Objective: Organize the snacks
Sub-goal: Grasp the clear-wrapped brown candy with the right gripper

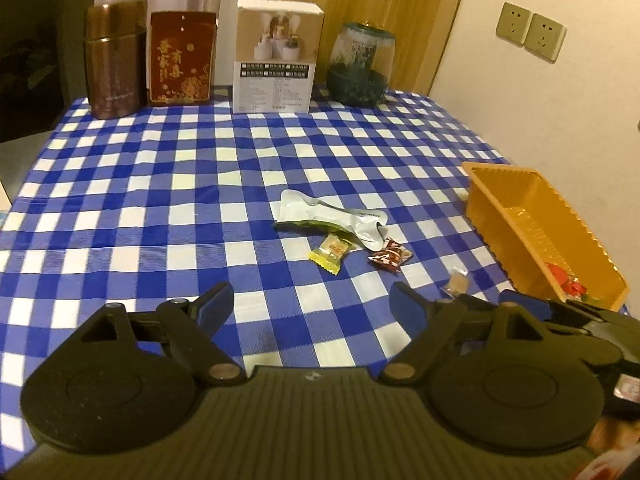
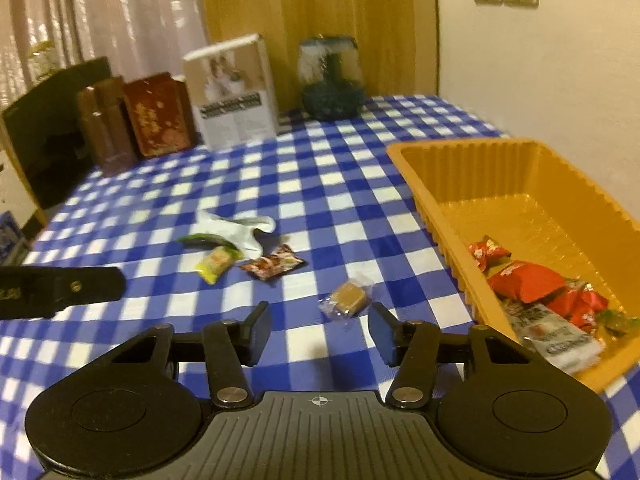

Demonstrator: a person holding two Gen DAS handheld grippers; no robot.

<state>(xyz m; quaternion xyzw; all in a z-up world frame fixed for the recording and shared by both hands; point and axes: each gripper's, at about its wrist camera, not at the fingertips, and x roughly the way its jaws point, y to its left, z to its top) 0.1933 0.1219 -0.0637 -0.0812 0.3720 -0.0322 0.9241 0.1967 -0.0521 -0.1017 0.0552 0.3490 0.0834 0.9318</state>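
An orange plastic tray (image 2: 476,168) (image 1: 496,208) stands at the table's right and holds several red and white snack packets (image 2: 524,282). Loose on the checked cloth lie a white and green pouch (image 1: 332,218) (image 2: 236,228), a yellow candy (image 1: 332,252) (image 2: 216,265), a dark red snack packet (image 1: 391,259) (image 2: 274,266) and a clear-wrapped brown candy (image 2: 347,298) (image 1: 456,282). My right gripper (image 2: 318,332) is open and empty, just short of the brown candy. My left gripper (image 1: 312,312) is open and empty, nearer than the yellow candy.
At the table's far edge stand a brown tin (image 1: 114,60), a red tin (image 1: 182,58), a white box (image 1: 276,56) and a glass jar (image 1: 360,66). A wall with sockets (image 1: 530,32) is on the right. The left gripper's side (image 2: 60,290) shows in the right wrist view.
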